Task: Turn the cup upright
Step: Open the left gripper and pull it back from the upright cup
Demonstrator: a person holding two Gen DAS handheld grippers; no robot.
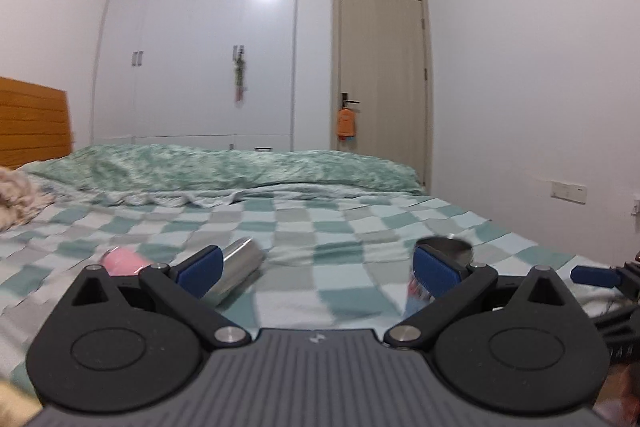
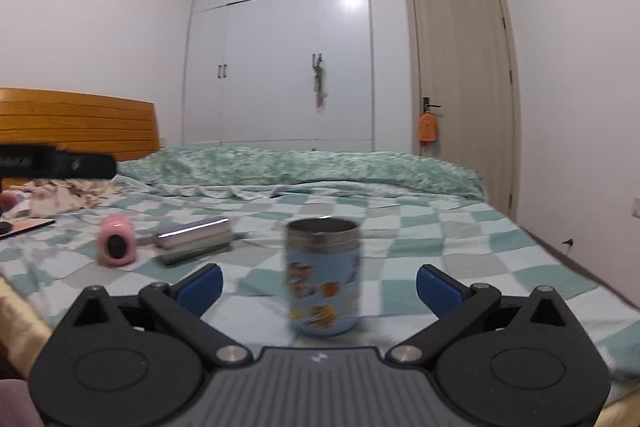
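A blue cartoon-printed metal cup stands upright on the checkered bed sheet, open mouth up. It sits between the spread fingers of my right gripper, which is open and does not touch it. In the left wrist view only the cup's rim shows behind the right fingertip of my left gripper, which is open and empty. The right gripper's blue fingertip shows at the far right of that view.
A steel cylinder lies on its side with a pink cap beside it, left of the cup; both show in the left wrist view. A green quilt, wooden headboard, wardrobe and door lie beyond.
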